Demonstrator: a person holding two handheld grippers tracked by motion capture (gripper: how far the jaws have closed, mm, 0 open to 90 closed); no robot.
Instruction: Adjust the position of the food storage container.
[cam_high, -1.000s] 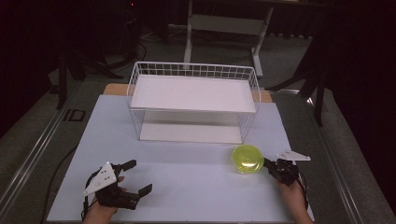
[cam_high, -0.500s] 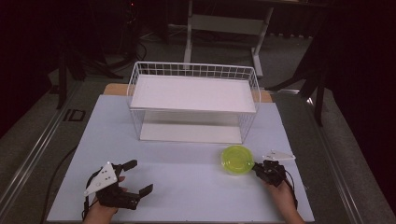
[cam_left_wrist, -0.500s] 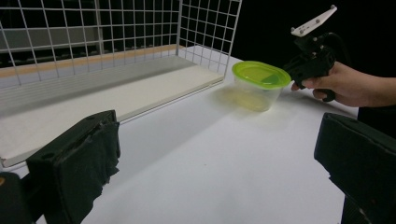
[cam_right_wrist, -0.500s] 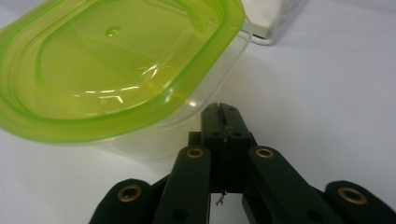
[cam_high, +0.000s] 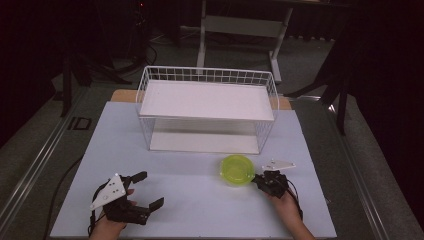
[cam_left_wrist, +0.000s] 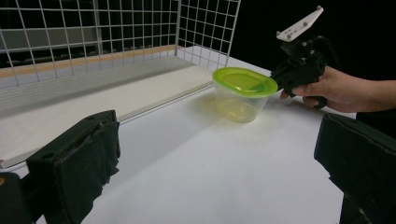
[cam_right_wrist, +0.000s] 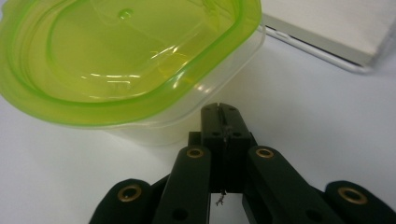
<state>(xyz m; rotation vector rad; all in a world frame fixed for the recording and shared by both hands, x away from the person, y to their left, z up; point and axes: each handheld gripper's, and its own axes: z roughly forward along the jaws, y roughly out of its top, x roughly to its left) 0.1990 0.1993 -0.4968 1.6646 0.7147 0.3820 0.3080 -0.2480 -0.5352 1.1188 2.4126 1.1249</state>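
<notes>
A clear plastic container with a lime-green lid (cam_high: 237, 170) (cam_left_wrist: 245, 91) (cam_right_wrist: 126, 60) stands on the white table in front of the wire basket. My right gripper (cam_high: 257, 179) (cam_left_wrist: 280, 81) (cam_right_wrist: 219, 109) is shut with nothing between its jaws. Its closed tips rest against the container's right side, just under the lid's rim. My left gripper (cam_high: 150, 188) (cam_left_wrist: 217, 163) lies at the table's front left with its jaws wide open and nothing between them, well apart from the container.
A white wire basket (cam_high: 207, 75) (cam_left_wrist: 93, 28) with a white shelf board (cam_high: 205, 100) stands at the back middle of the table. The white tabletop (cam_high: 190, 200) stretches between the two grippers. Dark floor and a stand's legs lie beyond the table.
My right gripper has slid left along the table, and the green-lidded container has moved left with it at its tips. The left gripper has stayed put.
</notes>
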